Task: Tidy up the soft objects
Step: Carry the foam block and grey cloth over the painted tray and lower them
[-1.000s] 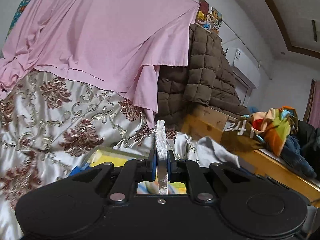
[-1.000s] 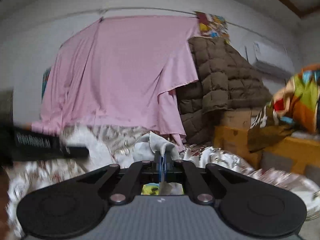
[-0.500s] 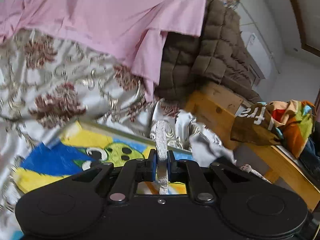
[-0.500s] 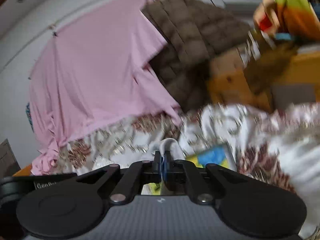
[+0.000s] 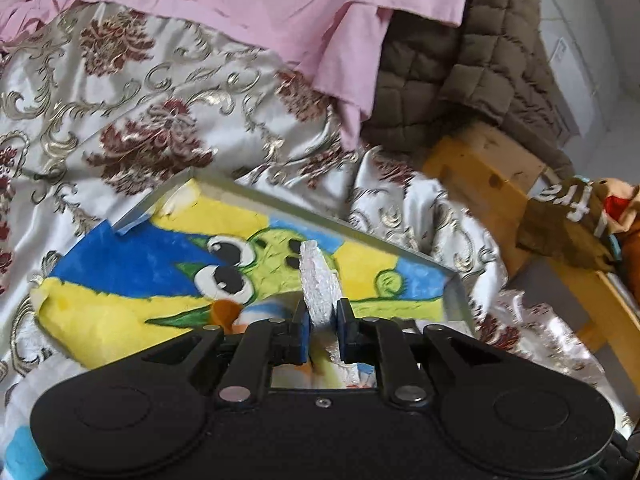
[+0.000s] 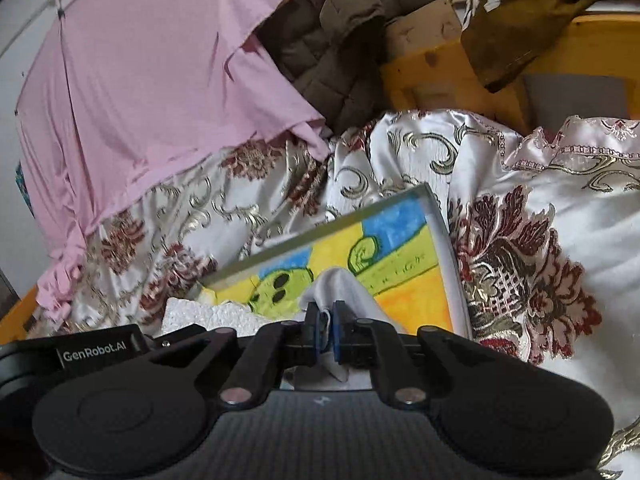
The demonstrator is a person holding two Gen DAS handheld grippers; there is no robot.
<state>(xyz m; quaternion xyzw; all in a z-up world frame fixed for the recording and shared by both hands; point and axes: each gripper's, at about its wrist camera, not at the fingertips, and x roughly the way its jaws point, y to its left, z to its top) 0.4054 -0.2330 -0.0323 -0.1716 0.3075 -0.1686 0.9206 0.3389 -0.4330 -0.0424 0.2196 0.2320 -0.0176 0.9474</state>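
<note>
Both grippers have dropped toward the bed since a second ago: the pink sheet [image 5: 280,4] that filled the views now sits high in them, and the cartoon blanket [image 5: 132,280] spreads below. Left gripper [image 5: 323,320] has a thick white textured fold [image 5: 318,280] of cloth between its blue pads; its jaws have just been opening a little, a slight gap shows at the right pad, and whether the pads still pinch the fold I cannot tell. Right gripper [image 6: 327,330] has a thin grey-white cloth edge [image 6: 340,284] between its pads; its jaws have likewise just eased apart, and a sliver of gap shows, so its hold is also unclear. That blanket lies flat on the floral satin bedspread [image 5: 132,120], its grey border [image 5: 320,216] turned up along the far side. In the right view the left gripper's body [image 6: 80,354] shows at lower left, close beside. A brown quilted cover [image 5: 480,64] hangs past the pink sheet, above a wooden frame [image 5: 484,168]
</note>
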